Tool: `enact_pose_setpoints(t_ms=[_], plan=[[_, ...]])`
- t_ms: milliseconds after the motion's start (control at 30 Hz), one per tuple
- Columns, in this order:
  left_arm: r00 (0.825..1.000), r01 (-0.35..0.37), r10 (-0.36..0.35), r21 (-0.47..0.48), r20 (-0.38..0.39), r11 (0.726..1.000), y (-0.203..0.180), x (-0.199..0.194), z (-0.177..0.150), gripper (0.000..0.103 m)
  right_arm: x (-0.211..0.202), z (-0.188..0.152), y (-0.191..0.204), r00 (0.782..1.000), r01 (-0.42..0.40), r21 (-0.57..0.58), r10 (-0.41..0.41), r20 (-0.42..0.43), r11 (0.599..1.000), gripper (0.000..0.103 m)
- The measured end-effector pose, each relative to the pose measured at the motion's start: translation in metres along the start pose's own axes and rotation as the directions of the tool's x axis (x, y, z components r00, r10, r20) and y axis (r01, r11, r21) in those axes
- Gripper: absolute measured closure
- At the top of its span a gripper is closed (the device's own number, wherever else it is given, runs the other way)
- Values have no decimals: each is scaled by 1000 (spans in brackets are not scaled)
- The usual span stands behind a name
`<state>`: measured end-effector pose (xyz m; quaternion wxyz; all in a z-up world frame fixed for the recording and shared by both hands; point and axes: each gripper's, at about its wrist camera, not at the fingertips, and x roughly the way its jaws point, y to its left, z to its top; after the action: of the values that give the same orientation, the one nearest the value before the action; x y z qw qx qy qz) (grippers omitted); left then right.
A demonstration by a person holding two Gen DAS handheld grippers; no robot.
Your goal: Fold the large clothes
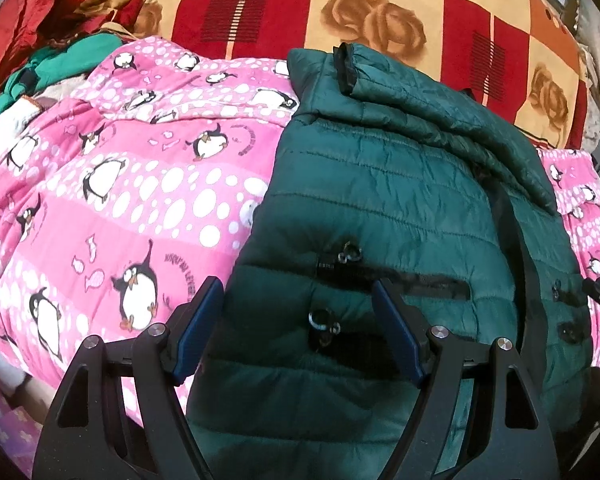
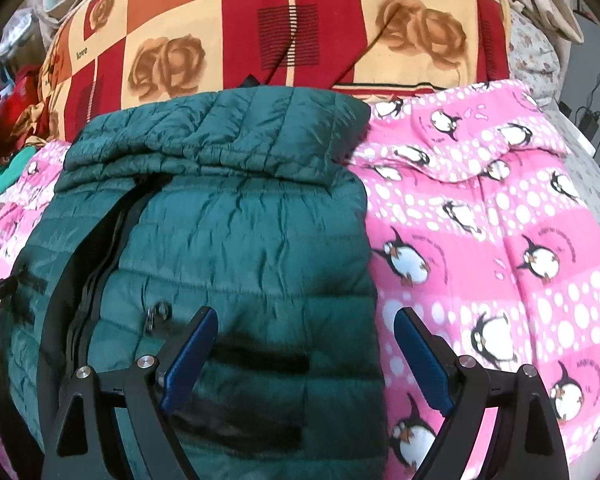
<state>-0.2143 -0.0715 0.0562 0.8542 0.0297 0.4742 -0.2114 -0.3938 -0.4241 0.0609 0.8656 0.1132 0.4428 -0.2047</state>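
In the left wrist view, the left gripper (image 1: 298, 300) stands with jaws wide apart and empty above the green puffer jacket (image 1: 400, 216), which lies on a pink penguin blanket (image 1: 120, 184); its folded sleeve sits at one o'clock. In the right wrist view, the right gripper (image 2: 304, 334) also gapes empty, straddling the jacket's (image 2: 228, 240) right edge, seemingly clear of the fabric.

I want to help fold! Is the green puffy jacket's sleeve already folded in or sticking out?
Folded in: one sleeve lies across the top of the green jacket, its black cuff resting on the jacket. The other sleeve cannot be told.
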Motion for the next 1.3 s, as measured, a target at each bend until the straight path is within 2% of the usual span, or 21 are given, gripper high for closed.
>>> enact_pose_setpoints(t_ms=[467, 633, 867, 1067, 1300], plan=[[998, -3, 3, -6, -61, 1000, 13, -15, -25, 26, -16, -35, -2, 1000, -19, -3, 19, -24, 1000, 15], [996, 4, -5, -12, -93, 1000, 20, -18, -37, 26, -22, -50, -8, 997, -40, -6, 39, -60, 999, 15], [991, 56, -58, -19, -118, 998, 27, -23, -49, 26, -29, -73, -24, 990, -69, 0, 69, -121, 998, 15], [981, 97, -102, -36, -167, 995, 39, -25, -58, 25, -29, -95, -28, 975, -120, -5, 117, -188, 993, 15], [960, 140, -157, -91, -233, 986, 50, -16, -74, 25, -24, -111, -22, 943, -232, 20, 230, -242, 973, 15]])
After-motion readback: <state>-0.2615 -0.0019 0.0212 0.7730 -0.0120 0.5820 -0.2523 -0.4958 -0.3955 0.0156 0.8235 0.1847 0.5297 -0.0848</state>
